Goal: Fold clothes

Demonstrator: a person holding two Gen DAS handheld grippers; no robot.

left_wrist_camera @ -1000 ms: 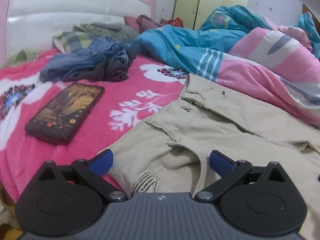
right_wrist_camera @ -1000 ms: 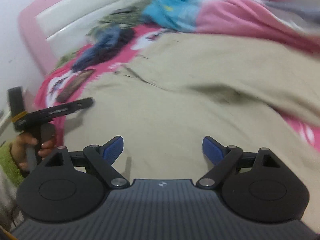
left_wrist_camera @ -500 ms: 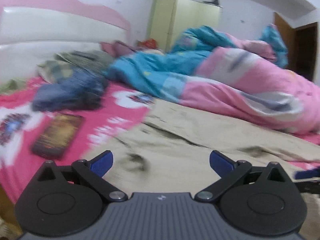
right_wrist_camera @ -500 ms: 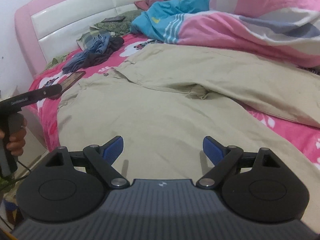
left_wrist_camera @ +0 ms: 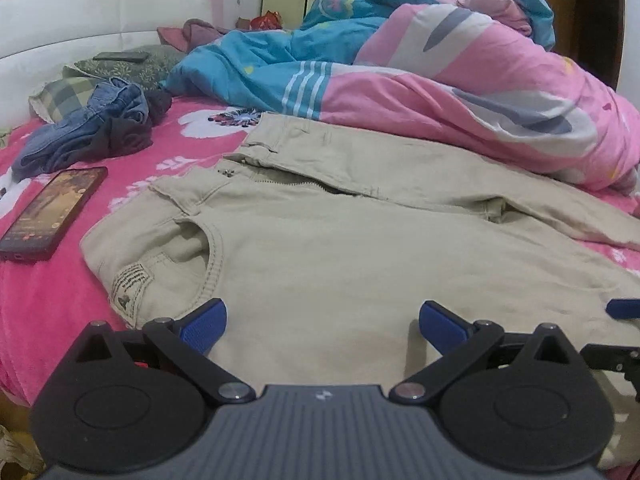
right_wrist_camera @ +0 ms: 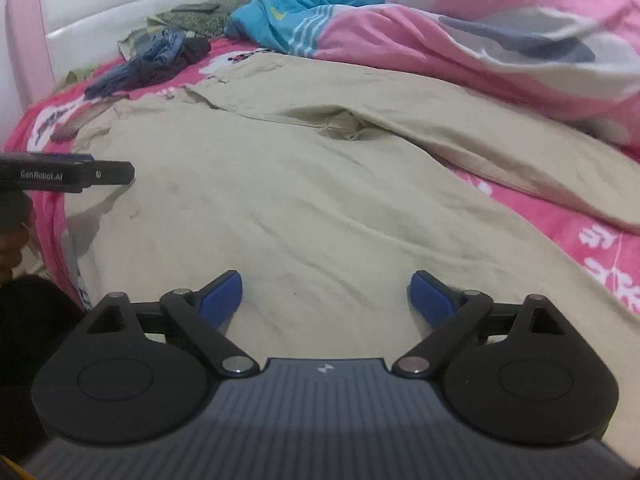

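Beige trousers [left_wrist_camera: 344,240] lie spread flat on the pink floral bed, waistband toward the headboard and legs running right; they also fill the right wrist view [right_wrist_camera: 304,184]. My left gripper [left_wrist_camera: 322,322] is open and empty, just above the near trouser leg by the front pocket. My right gripper [right_wrist_camera: 326,294] is open and empty over the near leg further along. The left gripper also shows from the side at the left edge of the right wrist view [right_wrist_camera: 108,172]. A blue fingertip of the right gripper shows at the right edge of the left wrist view [left_wrist_camera: 624,308].
A phone [left_wrist_camera: 52,212] lies on the pink sheet left of the waistband. A heap of blue and dark clothes [left_wrist_camera: 92,128] lies beyond it. A bunched pink and blue duvet [left_wrist_camera: 440,76] borders the trousers' far side. The white headboard [left_wrist_camera: 80,24] stands behind.
The left gripper swung right and back, now further right along the trousers. The right gripper drew closer to the fabric. Both stayed open.
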